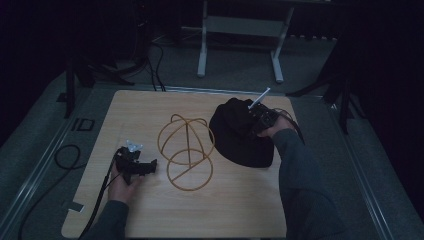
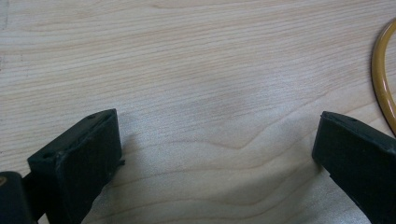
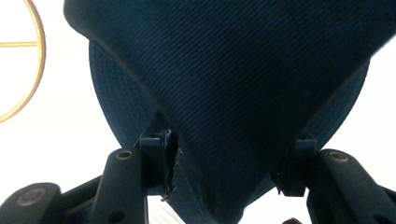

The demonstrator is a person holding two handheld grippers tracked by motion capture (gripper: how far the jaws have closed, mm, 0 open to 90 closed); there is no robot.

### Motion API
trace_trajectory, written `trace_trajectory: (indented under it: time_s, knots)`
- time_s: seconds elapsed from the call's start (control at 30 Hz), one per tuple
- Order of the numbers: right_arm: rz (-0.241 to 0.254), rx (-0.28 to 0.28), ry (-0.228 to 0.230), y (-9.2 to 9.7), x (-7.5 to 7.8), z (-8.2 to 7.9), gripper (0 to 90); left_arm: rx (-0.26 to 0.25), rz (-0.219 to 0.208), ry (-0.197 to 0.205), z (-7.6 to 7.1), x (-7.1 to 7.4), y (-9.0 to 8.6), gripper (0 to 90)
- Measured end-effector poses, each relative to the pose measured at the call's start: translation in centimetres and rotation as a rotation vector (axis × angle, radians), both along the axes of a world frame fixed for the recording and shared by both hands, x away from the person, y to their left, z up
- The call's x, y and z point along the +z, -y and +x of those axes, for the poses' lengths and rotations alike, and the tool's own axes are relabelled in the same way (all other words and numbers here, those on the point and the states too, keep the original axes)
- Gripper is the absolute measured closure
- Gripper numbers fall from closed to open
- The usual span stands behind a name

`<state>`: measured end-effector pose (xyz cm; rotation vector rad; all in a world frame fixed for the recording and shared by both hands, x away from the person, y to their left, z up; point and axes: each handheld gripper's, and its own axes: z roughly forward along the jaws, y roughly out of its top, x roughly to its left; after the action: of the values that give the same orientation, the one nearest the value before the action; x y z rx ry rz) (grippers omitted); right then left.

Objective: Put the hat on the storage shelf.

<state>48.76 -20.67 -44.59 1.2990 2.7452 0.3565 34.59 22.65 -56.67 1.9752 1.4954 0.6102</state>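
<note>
Gripping the dark hat (image 3: 233,84) by its crown, right gripper (image 3: 229,163) has its brim pointing away; wire frame (image 1: 186,152) beside it. Left gripper (image 2: 215,154) gapes over bare bench (image 2: 196,70).

Our left hand (image 1: 122,181) near left, low, holds left gripper (image 1: 142,167); jaws wide apart, nothing between. Our right arm (image 1: 295,165) reaches far right. Right gripper (image 3: 229,158) jaws partly closed, squeezing dark cloth between them.
</note>
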Motion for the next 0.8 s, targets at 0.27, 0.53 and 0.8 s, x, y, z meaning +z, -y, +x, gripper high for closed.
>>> trace_trajectory:
  time_s: [0.27,0.53,0.8]
  knots:
    - [-0.004,-0.005,-0.044,-0.6,-0.6,0.7,45.7,0.001,-0.002,0.001,0.0,0.0,0.0,1.5]
    - [-0.020,-0.029,-0.072,-0.8,-1.1,1.4,56.9,0.002,-0.002,0.001,0.0,0.0,0.0,1.5]
    - [-0.032,-0.038,-0.095,-0.9,-1.5,1.7,75.8,0.001,-0.002,0.001,0.0,0.0,0.0,1.5]
